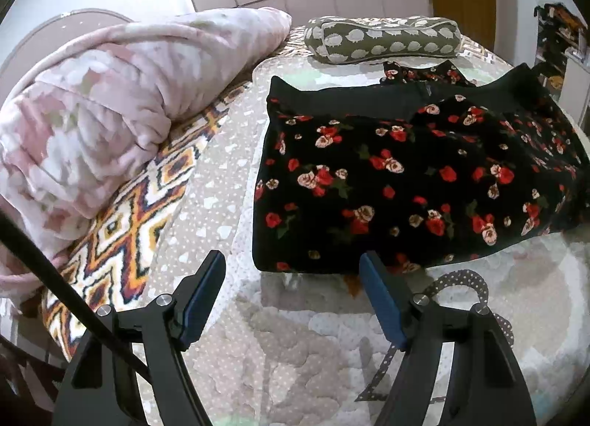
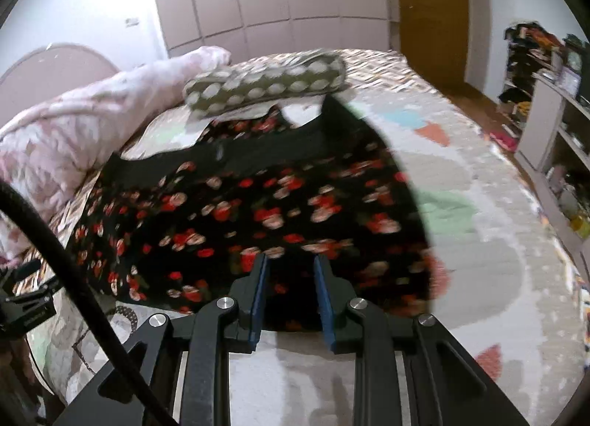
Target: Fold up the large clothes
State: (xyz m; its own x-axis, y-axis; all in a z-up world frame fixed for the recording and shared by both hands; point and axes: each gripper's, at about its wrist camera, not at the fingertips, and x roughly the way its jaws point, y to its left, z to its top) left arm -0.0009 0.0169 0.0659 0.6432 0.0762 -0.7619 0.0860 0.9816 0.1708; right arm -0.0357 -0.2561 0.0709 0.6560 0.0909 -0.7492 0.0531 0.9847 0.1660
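A black garment with red and pink roses (image 1: pixel 405 175) lies folded into a broad rectangle on the quilted bed cover (image 1: pixel 295 352). My left gripper (image 1: pixel 293 258) stands wide open just before the garment's near edge, with nothing between its blue pads. In the blurred right wrist view the same garment (image 2: pixel 239 205) fills the middle. There my right gripper (image 2: pixel 291 258) hovers over the garment's near edge with its jaws a narrow gap apart. The pads do not press on the cloth.
A crumpled pink blanket (image 1: pixel 110 112) is piled at the left on a zigzag-patterned throw (image 1: pixel 129 223). A grey bolster with white shapes (image 1: pixel 383 41) lies behind the garment. A dotted ribbon (image 1: pixel 461 278) lies near the left gripper's right finger. Cluttered shelves (image 2: pixel 545 112) stand right of the bed.
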